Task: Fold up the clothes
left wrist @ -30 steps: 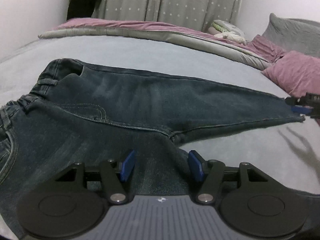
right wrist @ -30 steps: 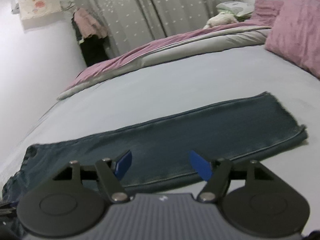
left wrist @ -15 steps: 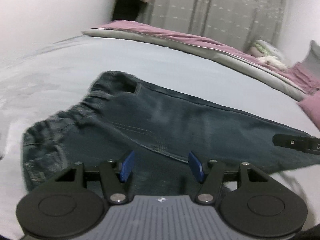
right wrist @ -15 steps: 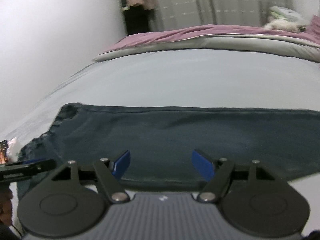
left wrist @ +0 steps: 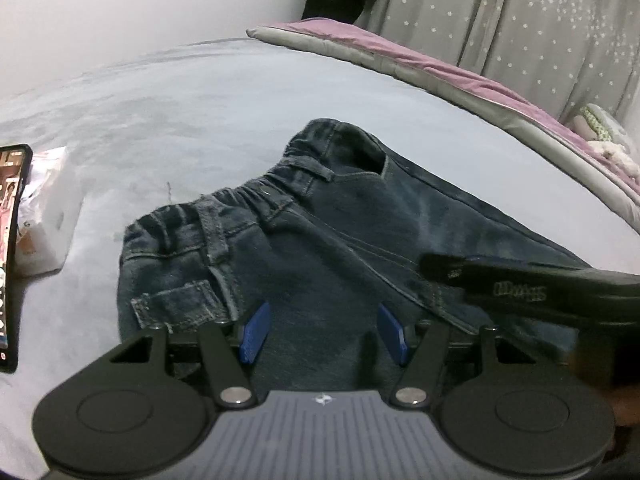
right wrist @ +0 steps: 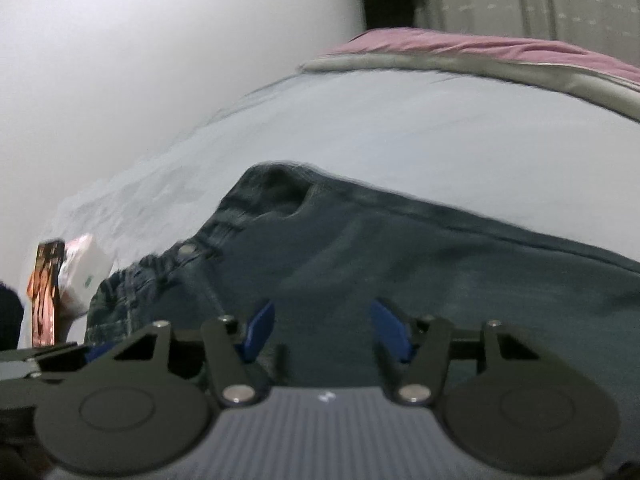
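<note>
A pair of dark blue jeans (left wrist: 320, 240) lies flat on the grey bed, its elastic waistband (left wrist: 224, 208) toward the left. My left gripper (left wrist: 322, 330) is open and empty, just above the seat of the jeans. My right gripper (right wrist: 322, 330) is open and empty, low over the jeans (right wrist: 400, 264) near the waistband and button (right wrist: 186, 249). The right gripper's black body (left wrist: 540, 288) reaches in from the right in the left wrist view, over the jeans. The legs run off to the right, out of view.
A phone (left wrist: 10, 256) and a white box (left wrist: 48, 216) lie on the grey bed sheet (left wrist: 200, 112) to the left of the jeans. A folded pink and grey quilt (left wrist: 440, 68) lies along the far edge, before a dotted curtain. A white wall stands at left.
Both grippers have swung left along the jeans, from the legs and hem toward the waistband. The right gripper has come in close beside the left one. Both stayed open.
</note>
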`<state>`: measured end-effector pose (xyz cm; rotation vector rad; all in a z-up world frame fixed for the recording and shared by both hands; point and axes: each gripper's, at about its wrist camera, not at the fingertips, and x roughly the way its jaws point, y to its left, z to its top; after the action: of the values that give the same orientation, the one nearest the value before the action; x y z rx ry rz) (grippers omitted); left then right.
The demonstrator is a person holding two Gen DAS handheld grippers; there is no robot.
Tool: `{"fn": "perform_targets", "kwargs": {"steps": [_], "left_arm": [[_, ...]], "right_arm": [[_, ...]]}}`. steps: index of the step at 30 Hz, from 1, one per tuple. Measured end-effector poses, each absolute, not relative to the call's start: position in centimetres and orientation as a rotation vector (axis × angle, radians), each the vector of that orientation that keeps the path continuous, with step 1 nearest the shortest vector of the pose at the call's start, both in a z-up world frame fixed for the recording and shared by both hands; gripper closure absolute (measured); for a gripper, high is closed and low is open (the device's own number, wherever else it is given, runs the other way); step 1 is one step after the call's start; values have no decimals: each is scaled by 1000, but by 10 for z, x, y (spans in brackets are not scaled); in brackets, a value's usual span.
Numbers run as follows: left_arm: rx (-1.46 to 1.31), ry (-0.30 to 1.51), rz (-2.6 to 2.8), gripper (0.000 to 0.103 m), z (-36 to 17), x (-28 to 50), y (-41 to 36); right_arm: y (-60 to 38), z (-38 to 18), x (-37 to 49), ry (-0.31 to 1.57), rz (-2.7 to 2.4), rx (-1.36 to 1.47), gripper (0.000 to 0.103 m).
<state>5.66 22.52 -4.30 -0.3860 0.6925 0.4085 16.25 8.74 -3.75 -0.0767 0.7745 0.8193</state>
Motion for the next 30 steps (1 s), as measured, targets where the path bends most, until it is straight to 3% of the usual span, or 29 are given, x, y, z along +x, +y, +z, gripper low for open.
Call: {"fn": "perform_targets", "kwargs": {"steps": [3, 16, 21, 27, 30], "left_arm": [[-402, 681, 411, 44, -48, 56, 233], [-415, 640, 421, 41, -56, 61, 237], [-418, 630, 417, 38, -56, 60, 237], [-427, 622, 413, 38, -56, 60, 238], [-428, 622, 413, 38, -55, 61, 237]], "right_arm": [[117, -50, 166, 794, 847, -127, 58], [186, -62, 191, 734, 866, -242, 60], [191, -44, 200, 679, 939, -307, 56], [204, -21, 227, 743, 1006, -235, 55], [228, -22, 237, 818, 1055, -283, 49]]}}
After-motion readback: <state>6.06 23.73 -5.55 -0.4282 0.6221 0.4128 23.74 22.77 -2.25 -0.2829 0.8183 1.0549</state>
